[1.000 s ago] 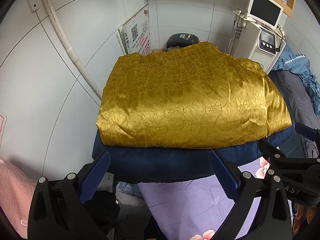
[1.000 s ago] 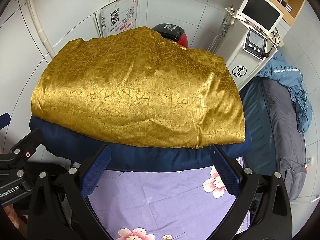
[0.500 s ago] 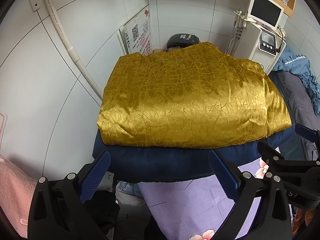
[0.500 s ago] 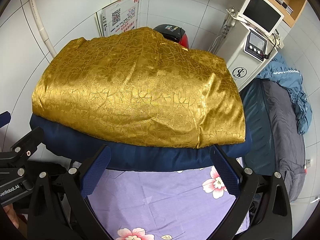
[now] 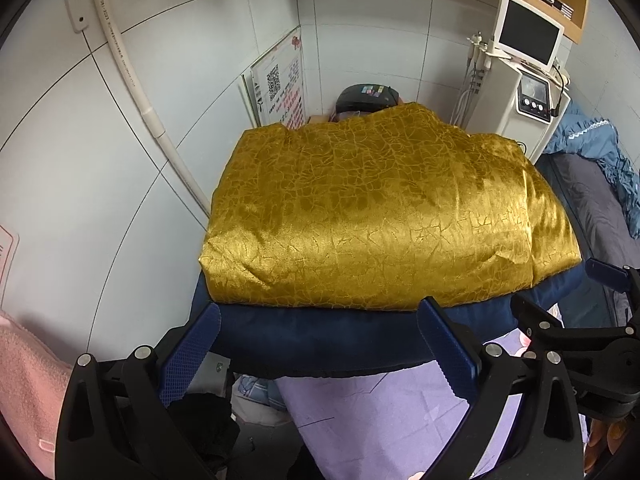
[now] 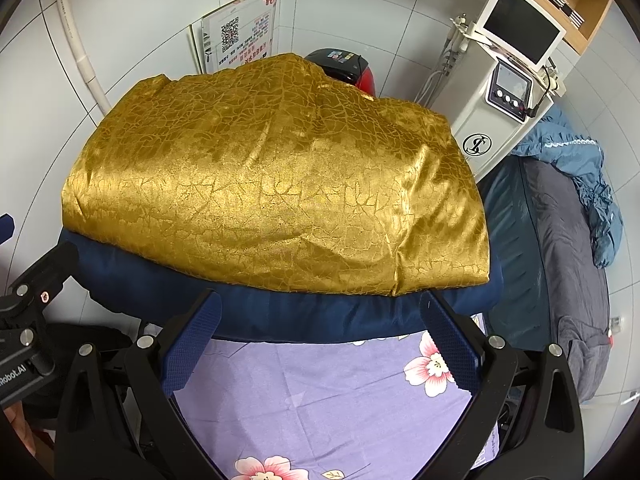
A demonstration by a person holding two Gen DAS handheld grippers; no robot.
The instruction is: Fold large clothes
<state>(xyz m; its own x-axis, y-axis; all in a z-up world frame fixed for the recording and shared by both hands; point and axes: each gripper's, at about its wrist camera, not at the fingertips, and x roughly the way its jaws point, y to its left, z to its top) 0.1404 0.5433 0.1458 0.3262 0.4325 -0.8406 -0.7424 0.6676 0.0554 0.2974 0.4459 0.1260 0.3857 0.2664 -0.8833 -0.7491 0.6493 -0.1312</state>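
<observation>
A folded gold garment [image 5: 384, 216] lies atop a navy cushion [image 5: 320, 340] on a purple floral sheet [image 6: 320, 400]. The left claw [image 5: 316, 344] and right claw [image 6: 320, 332] hover just before the cushion's near edge, both spread wide and empty.

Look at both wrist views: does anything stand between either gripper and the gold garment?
Nothing visible does. The left gripper and right gripper are both open, short of the gold garment, which lies folded on a navy cushion.
</observation>
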